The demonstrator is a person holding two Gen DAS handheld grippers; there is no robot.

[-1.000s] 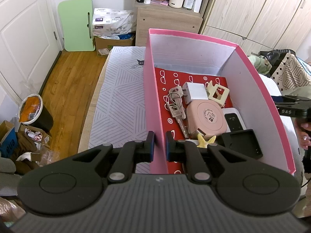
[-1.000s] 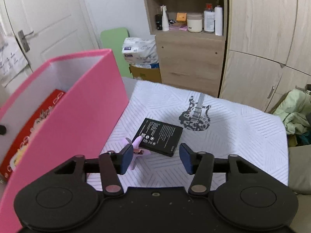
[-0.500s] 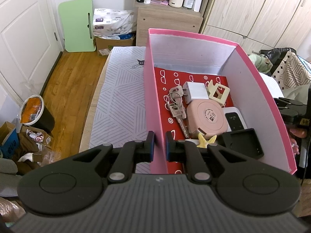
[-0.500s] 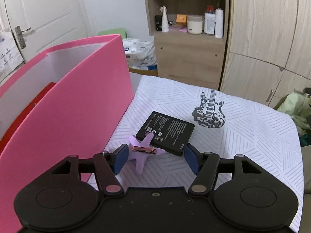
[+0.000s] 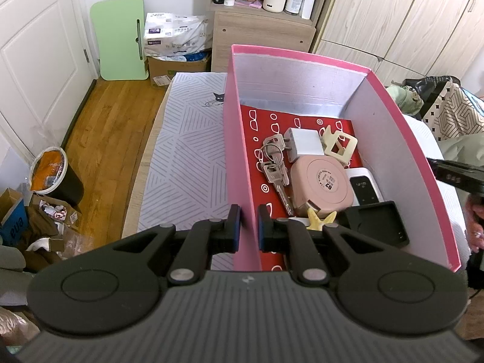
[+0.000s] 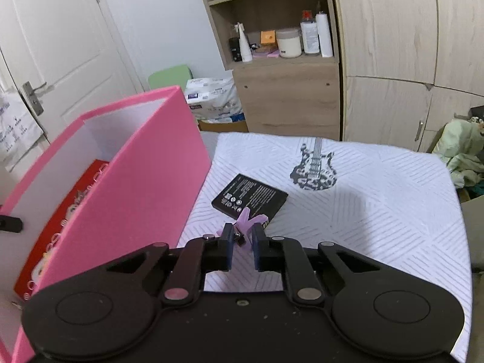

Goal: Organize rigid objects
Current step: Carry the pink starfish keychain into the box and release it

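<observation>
White patterned bedding (image 6: 378,211), printed with a guitar, covers the bed where the sorting goes on, with wardrobe doors and a cluttered shelf unit behind. What is new sits with the right tongs (image 6: 241,246): their jaws have just been closing and now pinch the purple star-shaped hair clip (image 6: 246,227), which half a second ago lay loose on the bedding between wide-spread pads. The clip shows as a small lilac sprig poking out above the pads, just in front of the black phone battery (image 6: 249,198) that lies flat on the cover beside the pink box (image 6: 145,181). The left tongs (image 5: 248,228) are clenched on the box's near-left wall, one pad outside and one inside, as they were a second ago, steadying it. Inside the box (already fairly full) lie a bunch of keys (image 5: 273,165), a white charger plug (image 5: 304,145), a pink round case (image 5: 322,183), a cream clip (image 5: 338,146), a yellow star clip (image 5: 319,220) and a black square charger (image 5: 376,222). With the grasp made, the likely next step is lifting the clip over the pink wall into the box; the battery is left to collect.
</observation>
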